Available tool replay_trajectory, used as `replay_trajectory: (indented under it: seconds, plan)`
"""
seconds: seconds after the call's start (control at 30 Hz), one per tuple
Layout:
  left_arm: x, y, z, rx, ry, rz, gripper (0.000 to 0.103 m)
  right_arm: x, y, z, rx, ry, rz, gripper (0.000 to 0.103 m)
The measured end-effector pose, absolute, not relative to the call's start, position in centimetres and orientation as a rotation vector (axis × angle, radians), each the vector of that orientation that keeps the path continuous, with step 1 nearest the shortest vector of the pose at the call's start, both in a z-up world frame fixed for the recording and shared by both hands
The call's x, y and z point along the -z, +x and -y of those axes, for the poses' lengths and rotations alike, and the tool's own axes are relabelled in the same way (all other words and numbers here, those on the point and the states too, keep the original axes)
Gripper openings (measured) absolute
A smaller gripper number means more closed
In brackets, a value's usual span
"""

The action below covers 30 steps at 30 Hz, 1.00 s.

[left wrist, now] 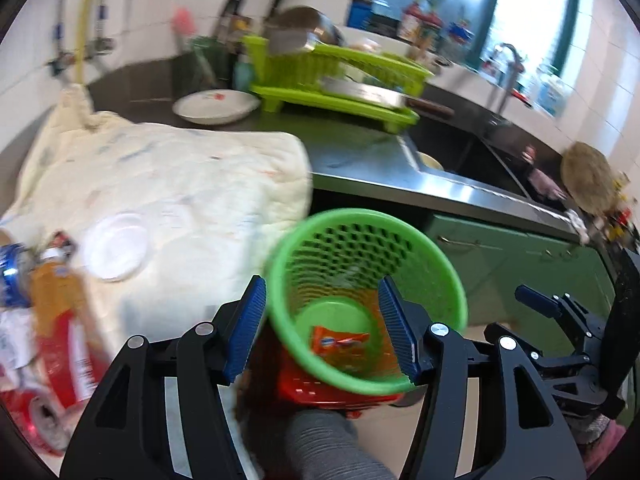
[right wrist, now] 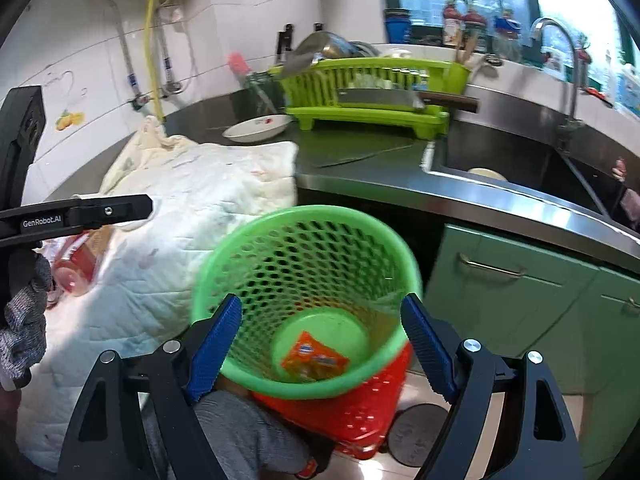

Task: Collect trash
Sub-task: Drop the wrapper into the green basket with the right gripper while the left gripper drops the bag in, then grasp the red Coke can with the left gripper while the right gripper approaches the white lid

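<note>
Both claws spread, holding nothing: left claw (left wrist: 322, 326) and right claw (right wrist: 320, 346) over green bin (right wrist: 304, 256); orange wrapper (right wrist: 314, 356) inside at bottom.

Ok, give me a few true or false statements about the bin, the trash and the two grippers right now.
1. An orange packet lies in the green mesh bin. True.
2. The left gripper holds a bottle. False: its jaws are open, nothing held.
3. The bin sits on a red basket. True.
4. The white lid is in the bin. False: it lies on the quilted cloth.
5. The right gripper is shut. False: it is open.
</note>
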State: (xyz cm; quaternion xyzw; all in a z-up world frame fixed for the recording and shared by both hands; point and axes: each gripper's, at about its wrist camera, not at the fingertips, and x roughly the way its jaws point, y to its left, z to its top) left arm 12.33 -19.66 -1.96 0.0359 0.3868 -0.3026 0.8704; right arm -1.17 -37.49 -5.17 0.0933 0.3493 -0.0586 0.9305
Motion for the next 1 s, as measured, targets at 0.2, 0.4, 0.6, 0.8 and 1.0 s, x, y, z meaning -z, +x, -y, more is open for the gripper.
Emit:
replay_trajectory:
  seconds: [0.2,0.4,0.6,0.8,1.0]
  plan:
    - [0.6,11.9,13.2,0.496,0.038,-0.777,0.062,4.6,0.8,34.1,0.031,0.169,-0.718,0.079]
    - [0.4,11.5,7.1,0.33,-0.034,-0.81,0.064,4.0,2.9,30.7,-0.054,0.126,-0.717,0.079]
    - [0.9,10.9,-0.2,0.083,-0.202,-0.88,0.071,3.8,5.0,27.9,-0.143,0.106,-0.715,0.079]
    - [2.2,9.5,-6.5,-0.122,-0.434,-0.921,0.078,3.8,6.8,25.3,-0.24,0.084,-0.713,0.079]
    - [4.4,9.1,-9.8,-0.239,-0.667,-0.945,0.08,4.3,8.2,23.3,-0.312,0.061,-0.723,0.079]
